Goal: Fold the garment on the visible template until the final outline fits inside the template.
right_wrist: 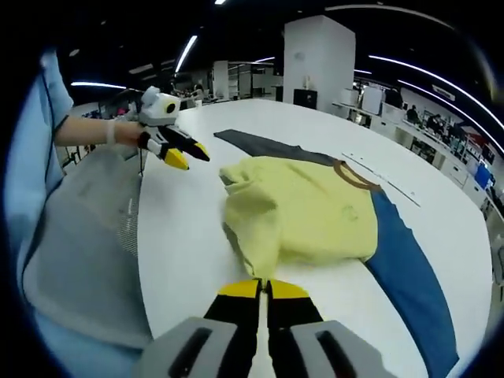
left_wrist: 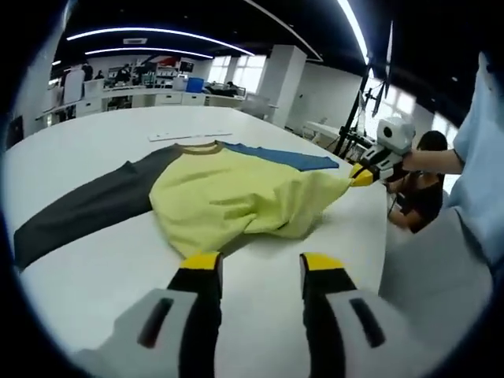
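A shirt with a yellow body (left_wrist: 228,197), a dark grey sleeve (left_wrist: 87,209) and a blue sleeve (left_wrist: 276,156) lies partly bunched on the white table (left_wrist: 102,276). My left gripper (left_wrist: 261,264) is open just short of the shirt's near edge, holding nothing. In the right gripper view it hovers open (right_wrist: 190,159) above the table, left of the shirt (right_wrist: 299,213). My right gripper (right_wrist: 264,289) is shut on a corner of the yellow hem, and the cloth is pulled to a point. The left gripper view has it (left_wrist: 361,175) at the table's right edge.
A thin white strip (left_wrist: 189,135) lies on the table beyond the brown collar (right_wrist: 354,175). The table's curved edge (right_wrist: 142,260) runs beside a person's light blue sleeve (right_wrist: 35,157) and a grey mesh surface (right_wrist: 79,244). Another person (left_wrist: 425,189) sits beyond the table's right edge.
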Tool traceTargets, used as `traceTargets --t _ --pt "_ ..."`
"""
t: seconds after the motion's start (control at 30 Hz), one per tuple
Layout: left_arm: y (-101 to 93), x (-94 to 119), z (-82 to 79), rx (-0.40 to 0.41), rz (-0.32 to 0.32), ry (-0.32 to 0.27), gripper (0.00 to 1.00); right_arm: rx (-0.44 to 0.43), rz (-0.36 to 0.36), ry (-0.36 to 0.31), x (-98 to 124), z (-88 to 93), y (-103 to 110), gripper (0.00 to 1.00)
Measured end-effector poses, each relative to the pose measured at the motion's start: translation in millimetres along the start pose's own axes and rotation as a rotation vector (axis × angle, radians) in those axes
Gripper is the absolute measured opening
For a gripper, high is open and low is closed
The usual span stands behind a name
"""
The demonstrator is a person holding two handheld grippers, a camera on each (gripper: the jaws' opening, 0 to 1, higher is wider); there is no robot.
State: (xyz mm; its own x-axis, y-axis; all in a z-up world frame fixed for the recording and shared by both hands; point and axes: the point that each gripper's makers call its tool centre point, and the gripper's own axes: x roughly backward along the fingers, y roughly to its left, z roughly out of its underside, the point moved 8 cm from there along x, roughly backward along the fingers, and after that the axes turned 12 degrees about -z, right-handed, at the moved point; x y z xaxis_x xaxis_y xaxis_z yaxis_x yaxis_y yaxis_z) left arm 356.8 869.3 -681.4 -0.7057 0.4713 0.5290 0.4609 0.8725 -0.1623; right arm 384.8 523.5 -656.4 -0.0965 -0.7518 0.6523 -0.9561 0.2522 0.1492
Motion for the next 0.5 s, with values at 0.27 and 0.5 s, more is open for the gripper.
traceTargets --t 0.27,0.5 --pt "15.9 -14.1 -4.8 -0.154 -0.15 0.032 0.28 -0.024 0.004 -0.014 1.6 3.4 2.9 0.0" --pt "12.5 -24.6 -12.6 -0.459 -0.19 0.04 0.2 -0.034 0.0 -0.016 0.7 4.5 4.1 0.0"
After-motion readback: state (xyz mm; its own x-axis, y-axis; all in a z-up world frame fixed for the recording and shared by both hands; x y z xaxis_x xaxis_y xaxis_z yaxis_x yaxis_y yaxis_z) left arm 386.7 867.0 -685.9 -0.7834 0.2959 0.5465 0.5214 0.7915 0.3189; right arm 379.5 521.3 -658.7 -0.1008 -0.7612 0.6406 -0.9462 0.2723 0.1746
